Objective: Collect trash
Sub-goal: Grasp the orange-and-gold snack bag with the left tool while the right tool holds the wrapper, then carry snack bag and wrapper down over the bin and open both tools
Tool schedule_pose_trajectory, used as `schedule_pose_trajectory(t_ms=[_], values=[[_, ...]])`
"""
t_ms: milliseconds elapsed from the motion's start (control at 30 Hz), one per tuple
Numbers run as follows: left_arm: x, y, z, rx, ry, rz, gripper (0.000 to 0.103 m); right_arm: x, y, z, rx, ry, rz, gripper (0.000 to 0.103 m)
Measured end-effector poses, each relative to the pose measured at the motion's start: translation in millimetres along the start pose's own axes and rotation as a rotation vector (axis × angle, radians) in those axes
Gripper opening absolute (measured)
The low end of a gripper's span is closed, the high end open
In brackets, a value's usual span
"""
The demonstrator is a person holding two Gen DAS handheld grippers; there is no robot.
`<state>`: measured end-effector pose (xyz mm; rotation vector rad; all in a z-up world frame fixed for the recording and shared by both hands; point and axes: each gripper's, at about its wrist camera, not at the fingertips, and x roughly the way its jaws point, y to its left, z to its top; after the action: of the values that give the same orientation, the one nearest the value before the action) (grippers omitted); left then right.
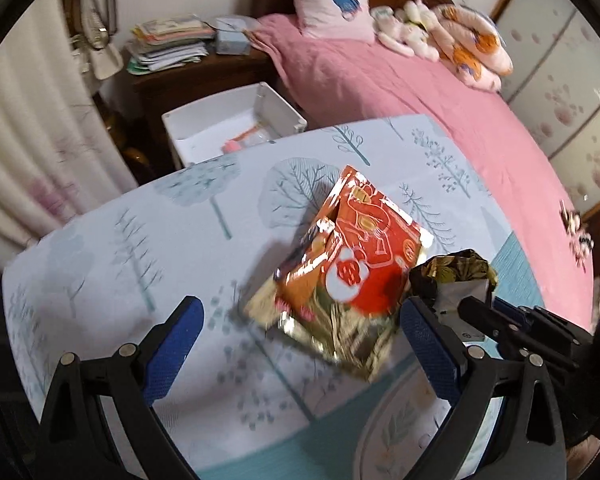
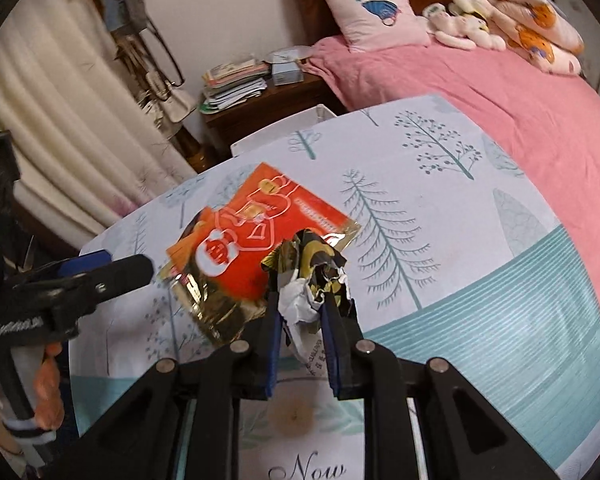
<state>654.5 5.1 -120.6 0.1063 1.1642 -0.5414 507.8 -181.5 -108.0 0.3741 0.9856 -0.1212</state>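
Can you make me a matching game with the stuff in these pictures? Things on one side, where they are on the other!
Things:
1. Crumpled black-and-gold foil wrapper
2. Flat red-and-gold snack packet
3. White plastic bin
4. Pink square pillow

Places:
A. On the floor beside the wooden nightstand
B. Lying on the tree-print tablecloth
C. Pinched between the right gripper's fingers
D. Leaning on the headboard of the pink bed

Pairs: 1-C, 2-B, 3-A, 4-D
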Motion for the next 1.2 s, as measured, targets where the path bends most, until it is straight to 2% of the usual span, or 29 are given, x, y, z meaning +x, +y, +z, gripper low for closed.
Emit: schedule_pose_trajectory(t_ms=[133,333,467,567,633,733,800,833,867,933,967,1000,1100,1200], values=[[30,0,17,0.043,0.053,0.019,0.098,5,-3,5,0.017,-0.014,0.011,0.018],[64,-3,24,0.049,0.132,-0.023,0.098,10,-6,7,0.038,-0.014,0.045,0.018],[71,-16,21,0.065,0.144,-0.078,0.098,11,-11,4,0.070,-0.014,0.079,0.018],[76,-26,20,0.072,0.149,-0.118,0.093,11,-16,1,0.089,-0.018,0.101,0.018],[76,-34,17,0.093,0.134,-0.113,0.092,11,-17,0,0.096,-0.018,0.115,0.018],[75,-43,14,0.122,0.102,-0.095,0.082,12,-20,-3,0.108,-0.015,0.135,0.018],[74,-48,12,0.135,0.084,-0.082,0.066,12,-23,-5,0.117,-0.012,0.149,0.018],[73,-50,11,0.140,0.077,-0.068,0.061,12,-24,-7,0.123,-0.010,0.158,0.018],[72,-51,11,0.143,0.067,-0.053,0.050,12,-25,-8,0.128,-0.009,0.163,0.018],[68,-54,8,0.136,0.047,-0.053,0.040,12,-26,-11,0.130,-0.008,0.170,0.018],[66,-53,7,0.131,0.044,-0.054,0.028,11,-26,-12,0.129,-0.008,0.168,0.018],[64,-54,6,0.124,0.039,-0.059,0.022,9,-26,-13,0.129,-0.010,0.167,0.018],[54,-60,-2,0.115,0.024,-0.065,0.014,3,-31,-18,0.138,-0.011,0.175,0.017],[41,-69,-16,0.112,0.016,-0.038,0.012,-9,-35,-24,0.141,-0.012,0.189,0.016]])
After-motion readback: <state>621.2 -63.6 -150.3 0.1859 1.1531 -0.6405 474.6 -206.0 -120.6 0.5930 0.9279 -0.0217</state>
